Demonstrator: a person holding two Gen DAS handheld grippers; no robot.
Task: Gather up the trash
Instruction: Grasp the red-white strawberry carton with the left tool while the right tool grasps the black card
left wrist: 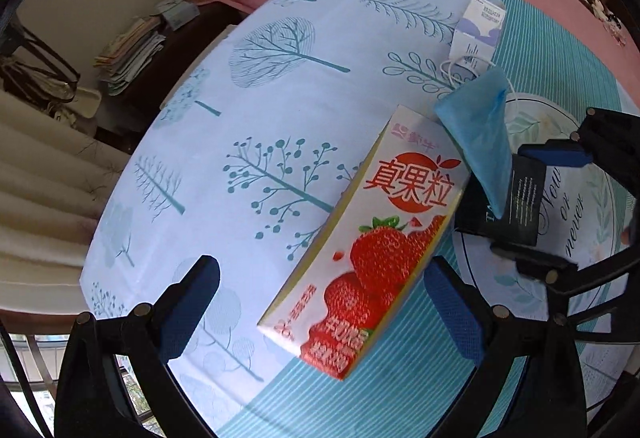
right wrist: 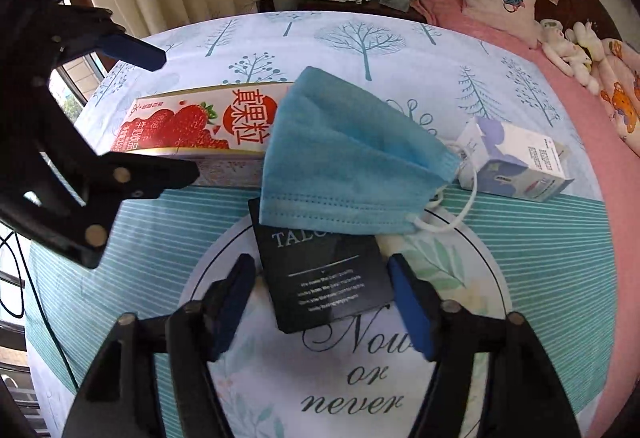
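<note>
The strawberry milk carton [left wrist: 372, 238] lies on the bed sheet [left wrist: 240, 118] between the left gripper [left wrist: 320, 314]'s spread jaws; bring them squarely across its narrow sides. The right gripper [right wrist: 320, 302]'s jaws, spread, flank the black card [right wrist: 324, 278] under the blue mask [right wrist: 344, 158]. Only the right view shows the card's full face

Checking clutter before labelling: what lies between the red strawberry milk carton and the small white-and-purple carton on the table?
The blue face mask, draped over the black card, lies between red carton and purple carton; clearest in the right wrist view.
</note>
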